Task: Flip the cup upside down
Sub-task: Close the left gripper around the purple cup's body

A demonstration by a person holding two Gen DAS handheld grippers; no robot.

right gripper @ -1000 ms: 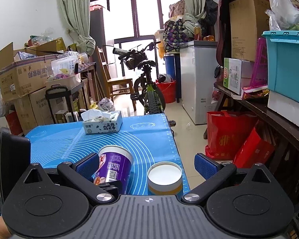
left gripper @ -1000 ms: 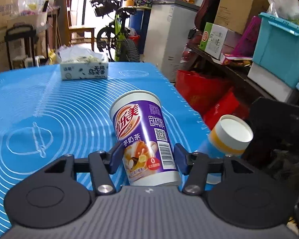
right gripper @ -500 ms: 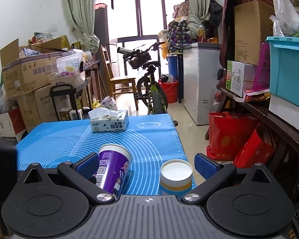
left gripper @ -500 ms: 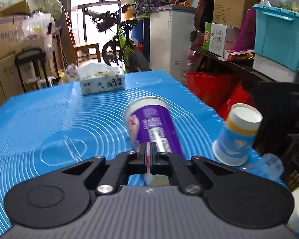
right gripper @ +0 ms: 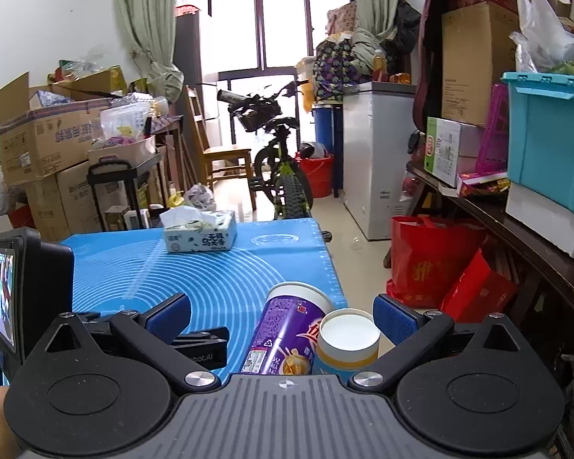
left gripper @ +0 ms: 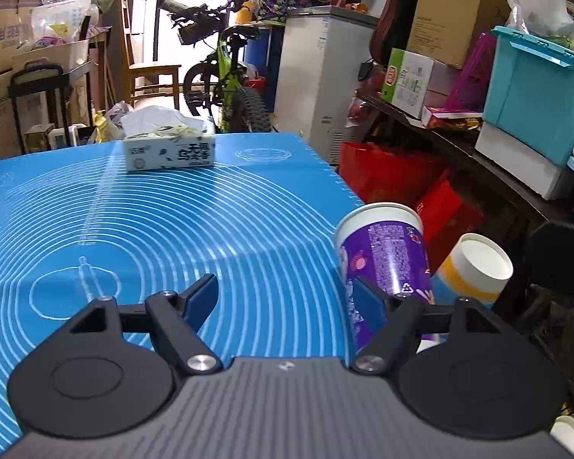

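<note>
- The left gripper [left gripper: 283,294] has its blue-padded jaws spread wide with nothing between them; only blue mat [left gripper: 134,229] shows in the gap
- The purple cup [left gripper: 382,264] stands bottom-up and leaning, just outside the left gripper's right finger, near the mat's right edge; whether the finger touches it cannot be told
- In the right wrist view the purple cup [right gripper: 283,332] tilts toward the yellow-banded cup [right gripper: 348,340] and seems to rest against it
- The yellow-banded cup also sits bottom-up, its white base facing up, right of the purple one
- The right gripper [right gripper: 283,315] is spread wide too, both cups lying in the space between its pads without either pad pressing on them
- A tissue box [left gripper: 168,151] sits well apart at the mat's far side
- A bicycle [right gripper: 279,153] stands beyond the table
</note>
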